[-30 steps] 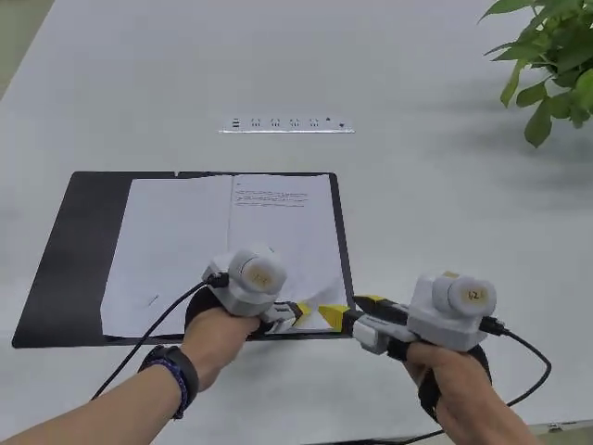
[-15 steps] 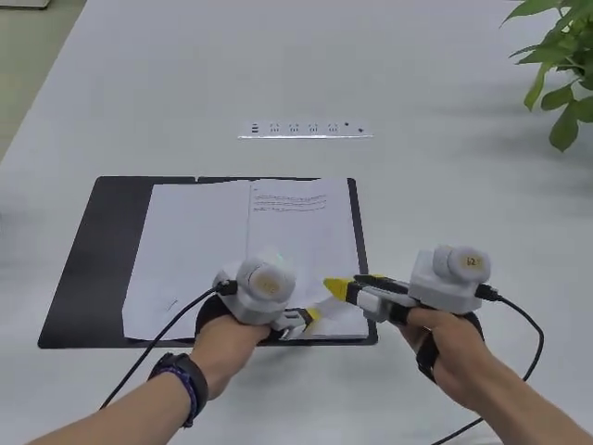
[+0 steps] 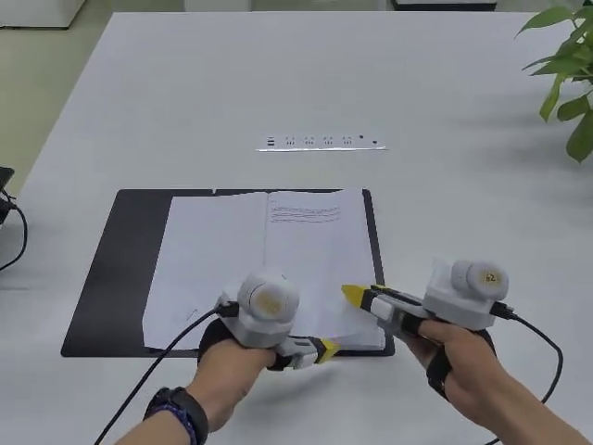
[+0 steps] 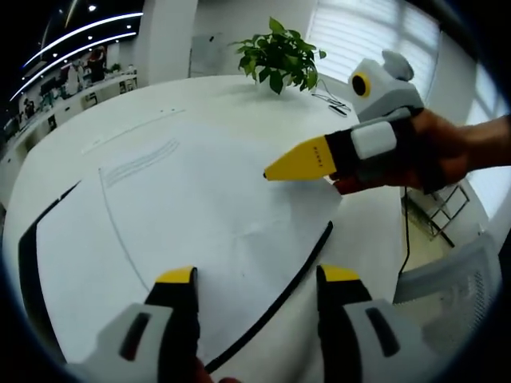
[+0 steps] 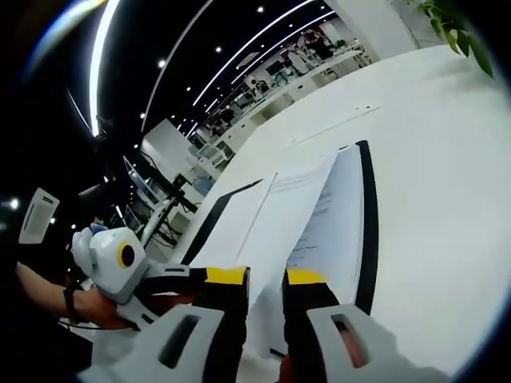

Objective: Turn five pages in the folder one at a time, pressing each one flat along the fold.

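Note:
A black folder (image 3: 116, 273) lies open on the white table, with white pages (image 3: 218, 260) spread across it and a few lines of print at the top of the right-hand page (image 3: 310, 241). My right gripper (image 3: 354, 295) is shut on the lower right corner of the top right-hand page (image 5: 299, 203), which rises curved from between its jaws (image 5: 265, 278). My left gripper (image 3: 322, 350) stands open low over the folder's front edge, just left of the right one. In the left gripper view its jaws (image 4: 257, 276) straddle the page and the folder's black edge (image 4: 279, 295), with the right gripper's yellow tip (image 4: 294, 165) beyond.
A white power strip (image 3: 320, 142) lies on the table (image 3: 463, 213) beyond the folder. A green plant (image 3: 570, 65) stands at the far right. A dark cable (image 3: 11, 227) hangs at the table's left edge. Cables trail from both grippers toward me.
The right gripper has risen and moved left over the page's corner, lifting the sheet. The left gripper has slid a little right along the folder's front edge. The head camera has shifted.

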Demonstrator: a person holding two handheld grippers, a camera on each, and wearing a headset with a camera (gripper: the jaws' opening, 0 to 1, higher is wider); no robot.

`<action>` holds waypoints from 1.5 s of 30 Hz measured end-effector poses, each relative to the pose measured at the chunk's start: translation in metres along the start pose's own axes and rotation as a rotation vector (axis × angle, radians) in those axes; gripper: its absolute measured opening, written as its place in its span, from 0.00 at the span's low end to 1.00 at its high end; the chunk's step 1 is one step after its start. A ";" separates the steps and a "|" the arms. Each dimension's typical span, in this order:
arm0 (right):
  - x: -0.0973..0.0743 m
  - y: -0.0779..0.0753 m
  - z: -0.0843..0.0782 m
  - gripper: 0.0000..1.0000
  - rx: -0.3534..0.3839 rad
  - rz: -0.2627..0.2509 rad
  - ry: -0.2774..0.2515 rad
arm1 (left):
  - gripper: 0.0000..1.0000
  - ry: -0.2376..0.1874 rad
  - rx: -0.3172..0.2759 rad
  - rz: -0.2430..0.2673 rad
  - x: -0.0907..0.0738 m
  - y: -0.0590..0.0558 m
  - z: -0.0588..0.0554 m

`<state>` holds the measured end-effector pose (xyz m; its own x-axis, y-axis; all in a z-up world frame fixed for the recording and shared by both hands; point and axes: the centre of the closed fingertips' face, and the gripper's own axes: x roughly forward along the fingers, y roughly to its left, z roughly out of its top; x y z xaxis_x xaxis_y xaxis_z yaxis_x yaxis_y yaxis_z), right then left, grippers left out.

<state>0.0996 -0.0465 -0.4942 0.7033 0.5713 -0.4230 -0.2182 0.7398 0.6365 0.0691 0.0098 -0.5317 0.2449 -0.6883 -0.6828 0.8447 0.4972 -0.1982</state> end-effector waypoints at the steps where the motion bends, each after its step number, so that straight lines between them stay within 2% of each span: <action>1: 0.000 0.001 -0.001 0.10 0.000 0.001 0.001 | 0.61 -0.002 -0.003 0.002 -0.004 0.000 -0.002; 7: -0.004 0.004 -0.009 0.02 -0.004 -0.005 0.011 | 0.63 -0.012 -0.006 0.035 -0.028 0.008 -0.006; 10: -0.005 0.006 -0.006 0.00 0.023 -0.003 -0.010 | 0.64 -0.016 0.003 0.060 -0.041 0.015 -0.006; 12: -0.007 0.008 -0.005 0.00 0.021 -0.002 -0.014 | 0.64 -0.033 -0.004 0.076 -0.050 0.018 -0.004; 19: -0.007 0.016 0.004 0.00 0.012 0.007 -0.021 | 0.65 -0.047 0.005 0.117 -0.070 0.028 -0.005; 28: -0.001 0.029 0.011 0.00 0.017 0.017 -0.044 | 0.65 -0.076 -0.015 0.151 -0.090 0.035 -0.007; 37: 0.010 0.047 0.017 0.00 0.003 0.035 -0.049 | 0.66 -0.116 -0.035 0.186 -0.110 0.048 -0.004; 45: 0.021 0.066 0.024 0.00 -0.015 0.060 -0.055 | 0.67 -0.126 -0.054 0.205 -0.125 0.054 -0.012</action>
<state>0.1162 0.0055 -0.4459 0.7247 0.5949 -0.3478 -0.2712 0.7102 0.6496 0.0789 0.1290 -0.4654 0.4690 -0.6291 -0.6199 0.7455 0.6583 -0.1040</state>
